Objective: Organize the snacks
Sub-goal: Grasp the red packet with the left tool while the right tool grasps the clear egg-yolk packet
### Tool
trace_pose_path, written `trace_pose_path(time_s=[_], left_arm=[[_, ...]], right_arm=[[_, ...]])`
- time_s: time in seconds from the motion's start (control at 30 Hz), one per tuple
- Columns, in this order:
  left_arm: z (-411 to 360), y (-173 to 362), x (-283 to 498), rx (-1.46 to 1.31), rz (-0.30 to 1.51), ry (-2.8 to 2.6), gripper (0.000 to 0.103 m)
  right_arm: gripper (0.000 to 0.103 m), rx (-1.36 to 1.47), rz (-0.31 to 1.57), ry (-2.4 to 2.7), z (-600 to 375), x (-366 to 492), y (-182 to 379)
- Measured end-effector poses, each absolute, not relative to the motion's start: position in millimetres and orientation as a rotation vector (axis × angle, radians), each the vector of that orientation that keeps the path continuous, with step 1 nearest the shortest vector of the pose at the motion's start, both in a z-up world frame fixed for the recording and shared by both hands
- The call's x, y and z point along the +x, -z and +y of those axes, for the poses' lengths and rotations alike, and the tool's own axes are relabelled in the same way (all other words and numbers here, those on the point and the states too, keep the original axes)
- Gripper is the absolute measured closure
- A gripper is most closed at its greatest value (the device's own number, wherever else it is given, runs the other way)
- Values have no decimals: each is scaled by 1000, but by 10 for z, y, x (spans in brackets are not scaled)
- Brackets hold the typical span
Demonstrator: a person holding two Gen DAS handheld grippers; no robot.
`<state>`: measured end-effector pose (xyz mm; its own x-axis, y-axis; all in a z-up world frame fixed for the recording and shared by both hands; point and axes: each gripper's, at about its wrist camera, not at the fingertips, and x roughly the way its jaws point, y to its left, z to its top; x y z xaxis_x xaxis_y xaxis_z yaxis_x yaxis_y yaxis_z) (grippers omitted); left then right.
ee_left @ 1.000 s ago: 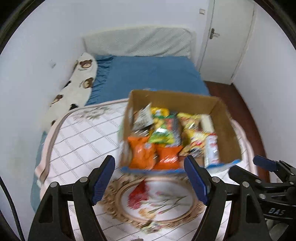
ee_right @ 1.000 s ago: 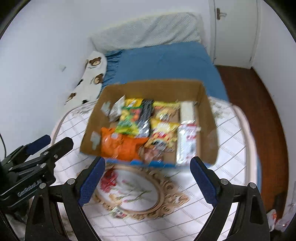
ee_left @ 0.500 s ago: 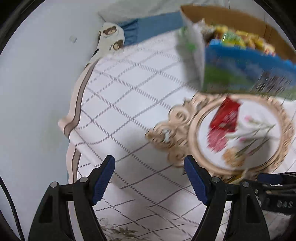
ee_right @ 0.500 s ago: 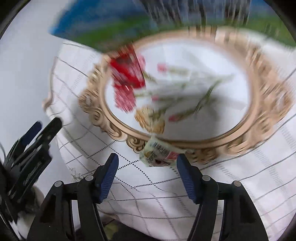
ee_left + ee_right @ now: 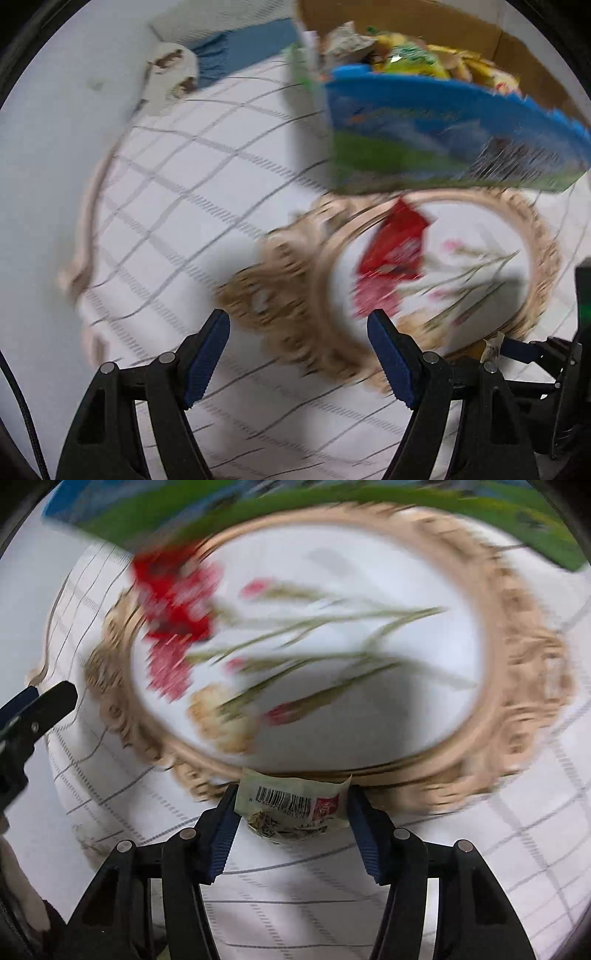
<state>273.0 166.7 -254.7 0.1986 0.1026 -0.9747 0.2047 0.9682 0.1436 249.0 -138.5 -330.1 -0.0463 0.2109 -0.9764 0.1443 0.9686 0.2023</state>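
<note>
A cardboard box [image 5: 443, 122] full of snack packets stands on the checked cloth, behind a round gold-rimmed tray [image 5: 517, 646]. A red snack packet [image 5: 395, 243] lies on the tray's left side; it also shows in the right wrist view [image 5: 173, 598]. A small pale packet with a barcode [image 5: 291, 808] lies at the tray's near rim, between the fingers of my right gripper [image 5: 291, 823], whose pads touch its two ends. My left gripper [image 5: 299, 354] is open and empty, low over the cloth at the tray's left rim. The right gripper also shows in the left wrist view [image 5: 517, 350].
The checked cloth [image 5: 177, 192] covers a table that falls away at the left. A blue bed [image 5: 243, 48] and a bear-print pillow [image 5: 170, 74] lie beyond it. The left gripper's tip [image 5: 37, 705] shows at the left of the right wrist view.
Both grippers have dropped from high above the box to low over the tray. The right gripper has moved onto the pale barcode packet and narrowed around it.
</note>
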Motion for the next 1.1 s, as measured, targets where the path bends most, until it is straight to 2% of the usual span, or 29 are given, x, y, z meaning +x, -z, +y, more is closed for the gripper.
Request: trace_pose_path(time_s=[0.23, 0.3, 0.33, 0.37, 0.43, 0.53, 0.87, 1.1], left_arm=[[1329, 2871, 3149, 80, 1523, 205, 27], [1272, 2942, 3214, 66, 1527, 214, 27], [1246, 2973, 3243, 66, 1520, 217, 30], [1226, 2990, 3256, 74, 1511, 214, 45], [1186, 3022, 3265, 93, 1513, 208, 62], [1225, 3006, 3212, 94, 1494, 199, 64], [1404, 3142, 2438, -26, 1596, 209, 64], [1385, 3397, 2421, -45, 1608, 166, 63]], right_arm=[[43, 335, 1579, 26, -1912, 2595, 3152], [39, 338, 1586, 20, -1936, 2634, 3178], [38, 342, 1587, 21, -1979, 2667, 3163], [38, 347, 1583, 21, -1996, 2680, 3154], [36, 365, 1585, 18, -2037, 2711, 3122], [23, 408, 1583, 9, -2148, 2777, 3068], [23, 436, 1651, -21, -2113, 2703, 3194], [23, 409, 1638, 16, -2045, 2713, 3358]])
